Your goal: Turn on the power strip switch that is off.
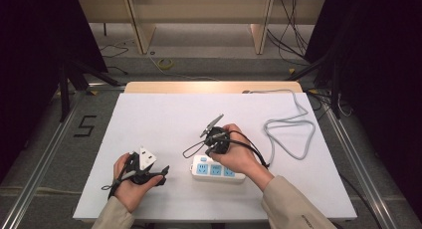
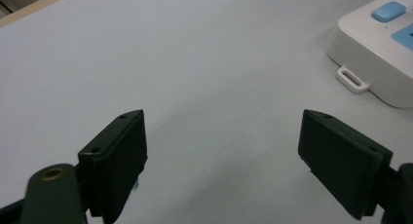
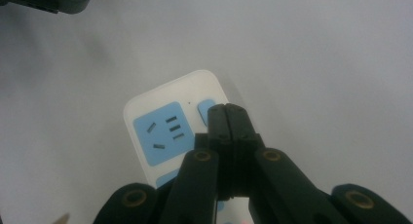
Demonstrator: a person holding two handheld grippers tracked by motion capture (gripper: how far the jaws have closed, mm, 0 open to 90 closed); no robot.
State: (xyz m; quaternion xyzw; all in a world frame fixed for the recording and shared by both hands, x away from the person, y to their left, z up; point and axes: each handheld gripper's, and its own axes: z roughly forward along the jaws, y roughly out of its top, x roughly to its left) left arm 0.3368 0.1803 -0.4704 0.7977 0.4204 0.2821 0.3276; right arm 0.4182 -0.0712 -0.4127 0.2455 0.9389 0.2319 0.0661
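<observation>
A white power strip (image 1: 219, 171) with blue sockets lies on the white table (image 1: 164, 114), in front of the middle. My right gripper (image 1: 209, 153) points down at the strip's left end, jaws shut with nothing between them. In the right gripper view its closed tips (image 3: 226, 113) sit right at the blue switch button (image 3: 204, 108) of the strip (image 3: 160, 131); I cannot tell whether they touch. My left gripper (image 1: 161, 173) rests low at the front left, open and empty (image 2: 224, 151). The strip's end (image 2: 384, 53) lies off to its right.
A grey cable (image 1: 293, 134) loops on the table's right side and runs to the back edge. A black cable (image 1: 251, 148) trails from the right gripper over the hand. The table's far half and left side are bare white surface.
</observation>
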